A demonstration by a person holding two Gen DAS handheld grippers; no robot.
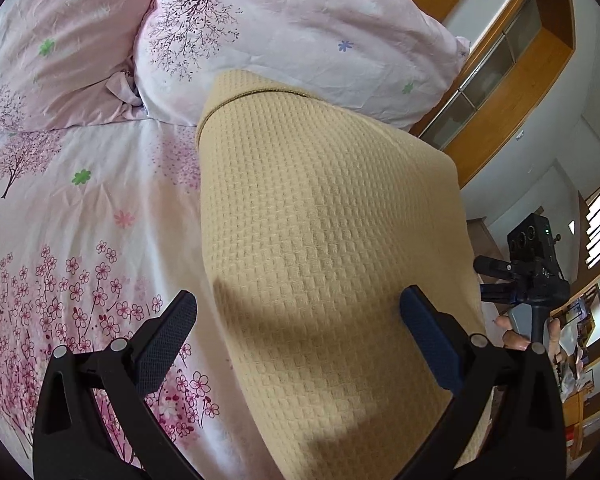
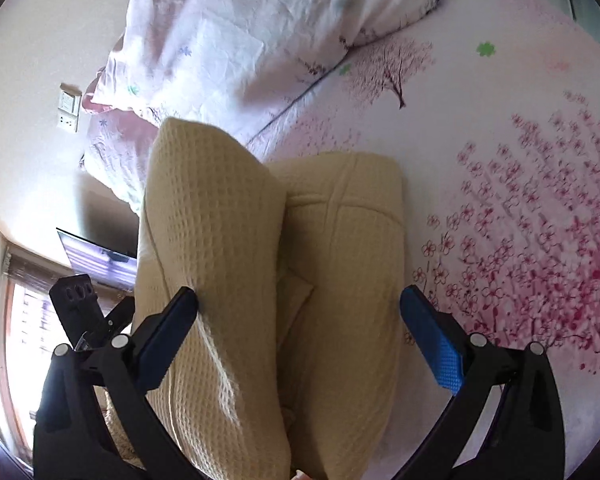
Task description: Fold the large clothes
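Observation:
A beige waffle-knit garment (image 1: 324, 240) lies folded in a long strip on the flowered bed sheet (image 1: 80, 220). My left gripper (image 1: 298, 304) is open, its fingers (image 1: 168, 332) spread above the near part of the strip, holding nothing. In the right wrist view the same garment (image 2: 340, 248) shows as two side-by-side folds, the left fold raised. My right gripper (image 2: 299, 304) is open just above it, the left finger (image 2: 168, 332) against the raised fold. The right gripper also shows at the right of the left wrist view (image 1: 536, 280).
Two pink flowered pillows (image 1: 300, 32) lie at the head of the bed beyond the garment. A wooden wardrobe (image 1: 512, 92) stands past the bed's right side. A wall with sockets (image 2: 68, 108) and a window (image 2: 28, 320) are on the other side.

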